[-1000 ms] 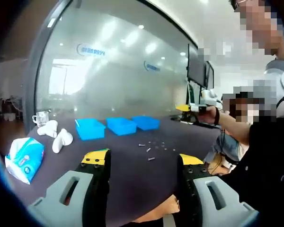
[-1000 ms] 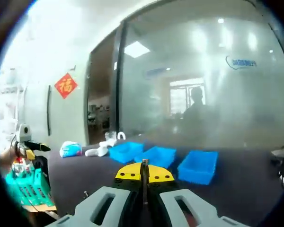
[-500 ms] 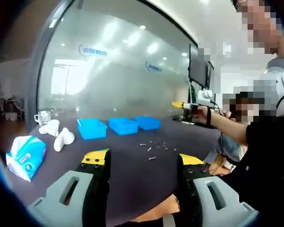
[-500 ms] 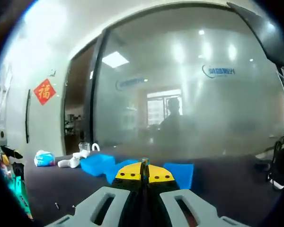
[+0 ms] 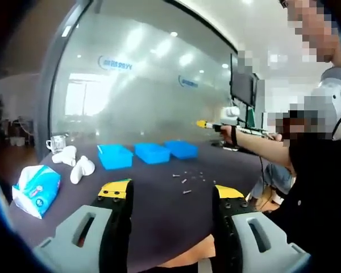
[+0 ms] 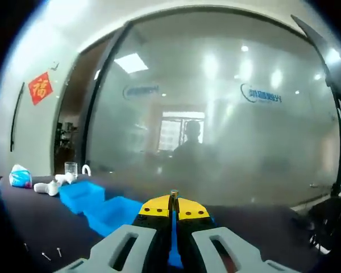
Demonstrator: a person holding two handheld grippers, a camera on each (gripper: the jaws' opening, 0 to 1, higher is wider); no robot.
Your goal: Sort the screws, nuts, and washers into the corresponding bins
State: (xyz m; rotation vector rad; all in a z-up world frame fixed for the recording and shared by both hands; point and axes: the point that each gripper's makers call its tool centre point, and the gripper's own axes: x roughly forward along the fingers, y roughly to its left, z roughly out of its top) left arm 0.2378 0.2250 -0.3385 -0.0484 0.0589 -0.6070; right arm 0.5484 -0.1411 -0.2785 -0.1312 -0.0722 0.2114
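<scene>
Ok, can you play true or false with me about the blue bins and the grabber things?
1. Three blue bins sit in a row on the dark table. True.
2. The left gripper is shut tight. False: its fingers stand wide apart.
3. The right gripper pinches a small metal piece. True.
4. Every screw is already in a bin. False: loose screws lie on the table.
5. A tissue pack lies on the table. True.

too small to sort by type: loose fasteners (image 5: 186, 180) on table. third bin (image 6: 171, 257) mostly hidden behind closed right gripper (image 6: 173, 211). contents of bins (image 5: 151, 151) not visible.
</scene>
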